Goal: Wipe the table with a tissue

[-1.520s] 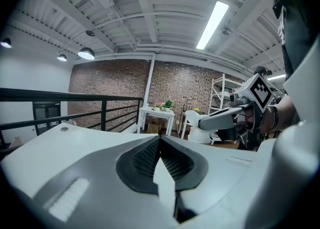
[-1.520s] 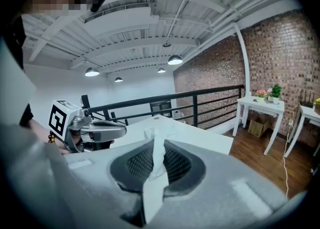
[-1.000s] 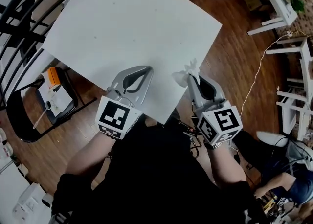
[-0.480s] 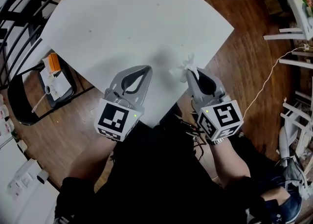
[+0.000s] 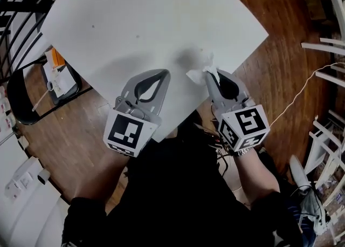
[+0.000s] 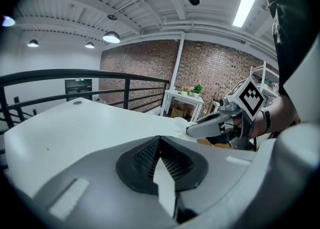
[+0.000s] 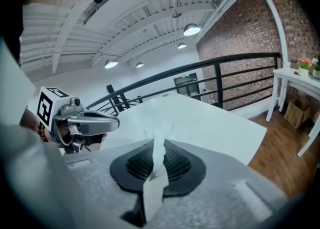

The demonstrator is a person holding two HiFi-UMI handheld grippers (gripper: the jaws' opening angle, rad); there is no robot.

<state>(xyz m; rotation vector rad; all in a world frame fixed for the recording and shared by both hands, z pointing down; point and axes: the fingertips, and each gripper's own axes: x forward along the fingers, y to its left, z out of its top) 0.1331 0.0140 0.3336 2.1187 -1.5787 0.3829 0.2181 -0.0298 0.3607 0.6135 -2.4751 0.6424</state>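
Note:
The white table (image 5: 140,30) fills the upper middle of the head view. My right gripper (image 5: 209,74) is shut on a crumpled white tissue (image 5: 200,72), which sticks out past its tip over the table's near right part. In the right gripper view the tissue (image 7: 159,145) runs up between the closed jaws. My left gripper (image 5: 163,73) hovers over the near edge of the table, jaws shut with nothing between them. From the left gripper view, the right gripper (image 6: 192,130) and its tissue (image 6: 183,125) show at the right. The right gripper view shows the left gripper (image 7: 116,122) at the left.
A black chair (image 5: 32,105) with papers and an orange item (image 5: 56,69) on it stands left of the table. Black railing (image 5: 21,3) runs along the upper left. White furniture frames (image 5: 329,46) and a cable (image 5: 294,97) lie on the wooden floor to the right.
The right gripper with the tissue has moved from the table's near right edge to farther in over the tabletop. The left gripper keeps its place at the near edge.

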